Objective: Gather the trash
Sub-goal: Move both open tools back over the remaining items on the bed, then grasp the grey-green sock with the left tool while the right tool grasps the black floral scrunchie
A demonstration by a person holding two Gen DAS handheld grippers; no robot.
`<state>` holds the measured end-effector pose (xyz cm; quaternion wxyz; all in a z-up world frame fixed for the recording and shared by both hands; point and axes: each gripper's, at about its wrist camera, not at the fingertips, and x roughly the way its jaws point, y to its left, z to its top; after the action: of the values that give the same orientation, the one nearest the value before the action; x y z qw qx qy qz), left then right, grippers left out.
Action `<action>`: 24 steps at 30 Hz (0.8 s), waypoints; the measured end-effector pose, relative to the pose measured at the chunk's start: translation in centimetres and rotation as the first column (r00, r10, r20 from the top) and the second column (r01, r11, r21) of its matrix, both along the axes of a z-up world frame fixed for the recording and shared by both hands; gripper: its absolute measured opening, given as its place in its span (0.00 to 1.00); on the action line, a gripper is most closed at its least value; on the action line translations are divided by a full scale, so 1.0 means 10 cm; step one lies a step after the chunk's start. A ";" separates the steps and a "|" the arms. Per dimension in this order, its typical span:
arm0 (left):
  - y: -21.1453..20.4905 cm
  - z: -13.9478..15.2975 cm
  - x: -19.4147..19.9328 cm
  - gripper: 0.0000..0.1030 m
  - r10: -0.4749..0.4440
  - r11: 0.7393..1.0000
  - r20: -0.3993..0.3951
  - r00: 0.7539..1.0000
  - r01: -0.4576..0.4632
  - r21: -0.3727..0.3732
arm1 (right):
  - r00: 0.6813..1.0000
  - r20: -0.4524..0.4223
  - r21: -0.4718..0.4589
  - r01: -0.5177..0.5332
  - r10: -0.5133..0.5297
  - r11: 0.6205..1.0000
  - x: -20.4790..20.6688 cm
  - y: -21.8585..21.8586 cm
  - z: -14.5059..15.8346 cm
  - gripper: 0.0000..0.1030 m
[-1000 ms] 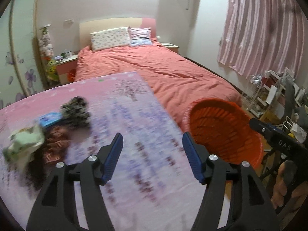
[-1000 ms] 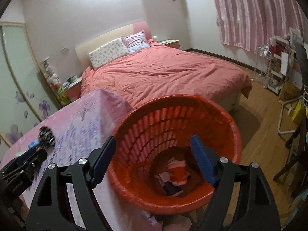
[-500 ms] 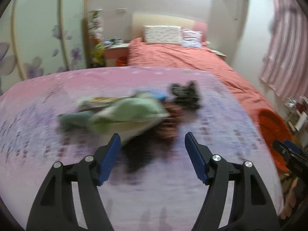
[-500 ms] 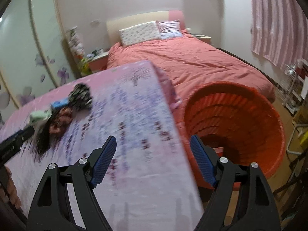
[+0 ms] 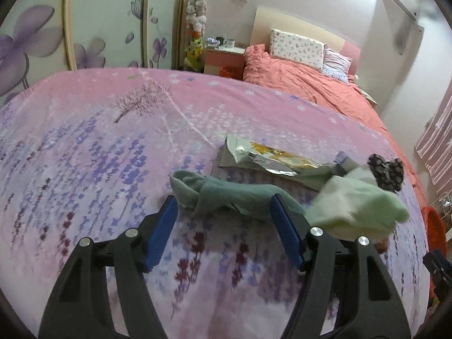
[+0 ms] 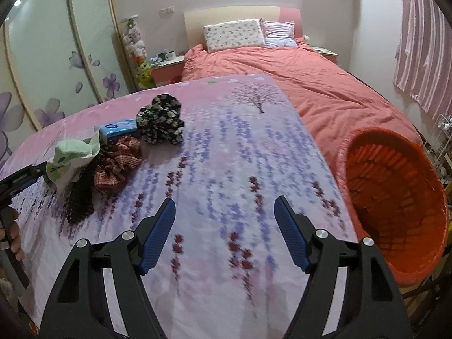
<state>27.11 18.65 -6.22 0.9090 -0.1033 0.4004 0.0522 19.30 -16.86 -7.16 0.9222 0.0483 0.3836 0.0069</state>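
left gripper [image 5: 223, 206] spread, dark green sock [image 5: 226, 195] lying between its tips, not pinched | foil wrapper [image 5: 271, 158] just beyond, pale green cloth [image 5: 356, 209] to right | right gripper [image 6: 224, 212] closing over bare tablecloth [image 6: 226, 155], nothing between | orange basket [image 6: 395, 197] at right, trash pile far left

We list the table cover [image 6: 226, 152] — pink, printed with purple lavender sprigs and a tree. Orange basket [image 6: 395, 197], right of frame. Black scrunchie [image 6: 159, 120] with white flowers; red-and-white checked scrunchie [image 6: 115, 163]; blue tissue pack [image 6: 118, 127]. Teal sock [image 5: 226, 195], pale green sock [image 5: 356, 206], silver-and-yellow wrapper [image 5: 268, 158]. Coral bedspread [image 6: 325, 90] — upper right.
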 end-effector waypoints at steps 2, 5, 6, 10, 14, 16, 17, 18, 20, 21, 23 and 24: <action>0.03 -0.04 0.07 0.65 -0.014 0.999 -0.003 1.000 0.014 -0.037 | 1.000 -0.001 0.000 -0.009 0.009 1.000 0.07 0.06 0.00 0.70; 0.00 -0.09 0.13 0.61 -0.030 0.999 -0.008 1.000 0.030 -0.014 | 1.000 0.000 0.006 -0.011 0.011 1.000 0.19 0.11 0.01 0.70; -0.03 -0.13 0.16 0.55 -0.038 0.999 -0.020 0.999 0.038 0.010 | 1.000 0.000 0.011 -0.011 0.011 1.000 0.23 0.12 0.00 0.69; -0.05 -0.17 0.19 0.35 -0.033 0.998 -0.045 0.998 0.035 0.050 | 1.000 -0.006 0.052 -0.021 0.021 0.998 0.48 0.17 -0.01 0.68; -0.05 -0.17 0.20 0.34 -0.028 0.998 -0.049 0.998 0.031 0.057 | 0.999 -0.010 0.071 -0.039 0.039 0.997 0.75 0.32 -0.01 0.66; -0.07 -0.17 0.21 0.34 -0.027 0.997 -0.053 0.998 0.031 0.067 | 0.999 -0.001 0.073 -0.047 0.047 0.996 0.87 0.39 0.00 0.66; -0.06 -0.17 0.22 0.34 -0.027 0.997 -0.055 0.998 0.031 0.070 | 0.999 0.004 0.080 -0.053 0.053 0.995 0.92 0.43 0.01 0.66; -0.07 -0.18 0.23 0.34 -0.026 0.997 -0.056 0.998 0.031 0.074 | 0.998 0.007 0.086 -0.061 0.060 0.994 0.97 0.47 0.01 0.66; -0.07 -0.18 0.24 0.34 -0.026 0.996 -0.058 0.998 0.031 0.080 | 0.997 0.005 0.090 -0.072 0.072 0.993 1.09 0.57 0.02 0.67; -0.07 -0.19 0.25 0.34 -0.026 0.996 -0.059 0.998 0.030 0.082 | 0.997 0.004 0.086 -0.075 0.075 0.993 1.11 0.58 0.01 0.67; -0.08 -0.18 0.27 0.34 -0.025 0.996 -0.061 0.998 0.030 0.084 | 0.997 -0.007 0.054 -0.074 0.074 0.996 1.19 0.65 -0.02 0.67; -0.07 -0.18 0.27 0.35 -0.025 0.996 -0.060 0.998 0.030 0.082 | 0.998 -0.016 0.034 -0.067 0.067 0.997 1.24 0.68 -0.04 0.67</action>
<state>29.80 17.98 -8.06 0.9009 -0.0585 0.4260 0.0593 31.65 -10.09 -7.60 0.9172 0.0510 0.3927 0.0438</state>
